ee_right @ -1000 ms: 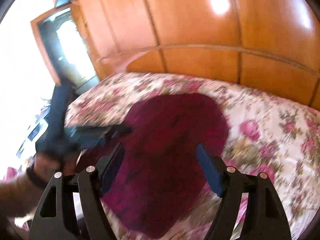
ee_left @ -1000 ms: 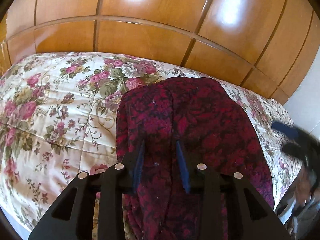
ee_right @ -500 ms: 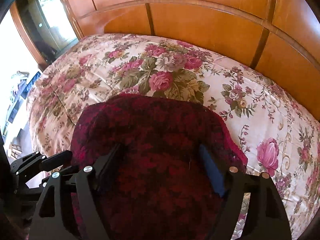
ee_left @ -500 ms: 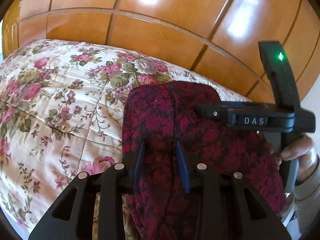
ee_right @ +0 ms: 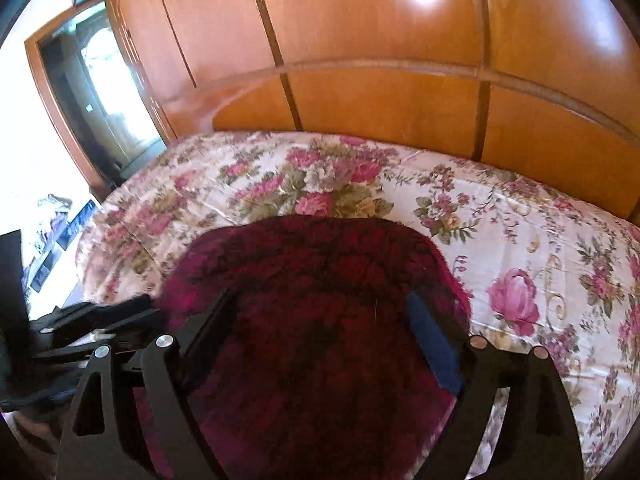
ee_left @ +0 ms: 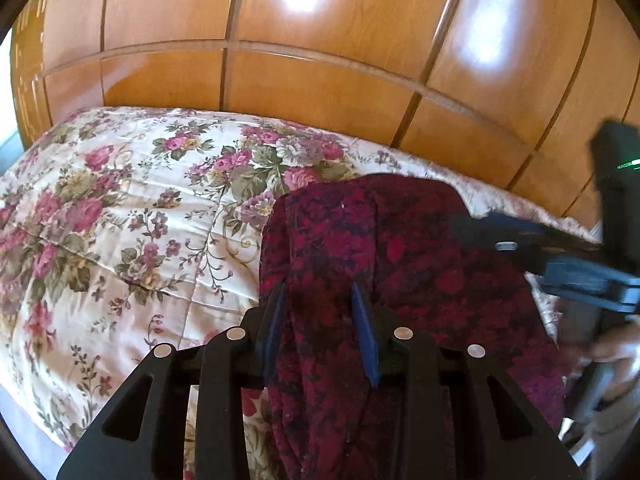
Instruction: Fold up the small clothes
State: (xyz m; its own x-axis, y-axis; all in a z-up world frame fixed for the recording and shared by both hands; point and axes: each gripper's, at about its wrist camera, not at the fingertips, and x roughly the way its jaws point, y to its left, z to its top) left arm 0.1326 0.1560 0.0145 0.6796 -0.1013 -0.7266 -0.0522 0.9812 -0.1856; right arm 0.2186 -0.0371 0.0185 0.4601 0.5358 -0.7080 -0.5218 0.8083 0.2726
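Doorway [ee_right: 100,100] seen only from right wrist. Dark red garment [ee_left: 400,264] folded on floral bedspread [ee_left: 120,240]. Left gripper [ee_left: 320,300] pinching garment ridge; right gripper [ee_right: 320,312] spread wide, jaws just opening, over garment.

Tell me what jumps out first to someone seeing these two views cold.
The dark red patterned garment draws the eye, spread at the near edge of the floral bedspread, with glossy wood panels behind. The left hand-held gripper pinches a ridge of the garment. The right hand-held gripper hangs over it, jaws wide and just opened further, gripping nothing.
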